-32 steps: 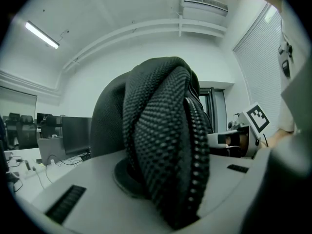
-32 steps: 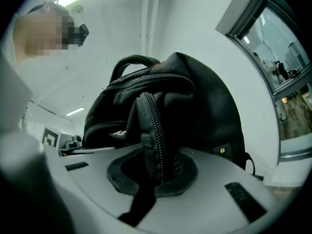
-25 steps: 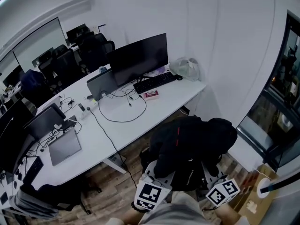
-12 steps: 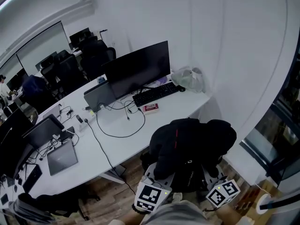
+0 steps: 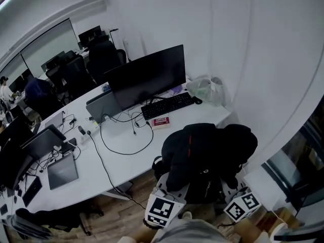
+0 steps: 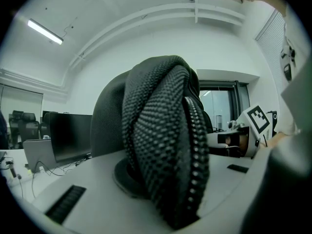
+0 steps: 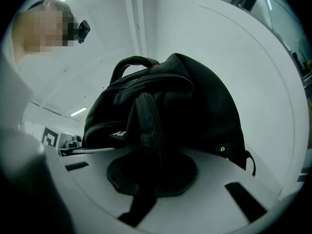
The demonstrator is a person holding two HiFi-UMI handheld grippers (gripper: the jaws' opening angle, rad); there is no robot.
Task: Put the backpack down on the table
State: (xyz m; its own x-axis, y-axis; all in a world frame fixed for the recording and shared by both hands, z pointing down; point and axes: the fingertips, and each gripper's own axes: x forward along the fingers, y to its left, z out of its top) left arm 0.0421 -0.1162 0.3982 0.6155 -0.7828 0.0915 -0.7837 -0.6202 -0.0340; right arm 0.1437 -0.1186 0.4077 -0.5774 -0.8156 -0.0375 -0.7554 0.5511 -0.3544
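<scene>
The black backpack (image 5: 207, 156) hangs in the air in front of the white table (image 5: 126, 153), its top overlapping the table's near right edge in the head view. My left gripper (image 5: 171, 187) and right gripper (image 5: 231, 189) reach in under it from below, their tips hidden by the bag. In the left gripper view, the left gripper (image 6: 163, 199) is shut on a padded mesh shoulder strap (image 6: 161, 140). The right gripper view shows the right gripper (image 7: 156, 179) shut on a strap with a zipper (image 7: 148, 126), with the backpack (image 7: 195, 106) bulging beyond it.
On the table stand a large dark monitor (image 5: 147, 77), a keyboard (image 5: 168, 105), a small red box (image 5: 161, 121), a clear plastic bag (image 5: 205, 90), looped cables (image 5: 126, 138) and a laptop (image 5: 62, 170). Office chairs (image 5: 76, 72) stand behind. A white wall is at the right.
Both grippers have carried the backpack closer to the table; the table's right end and the keyboard now lie nearer the bag. The grip on both straps is unchanged.
</scene>
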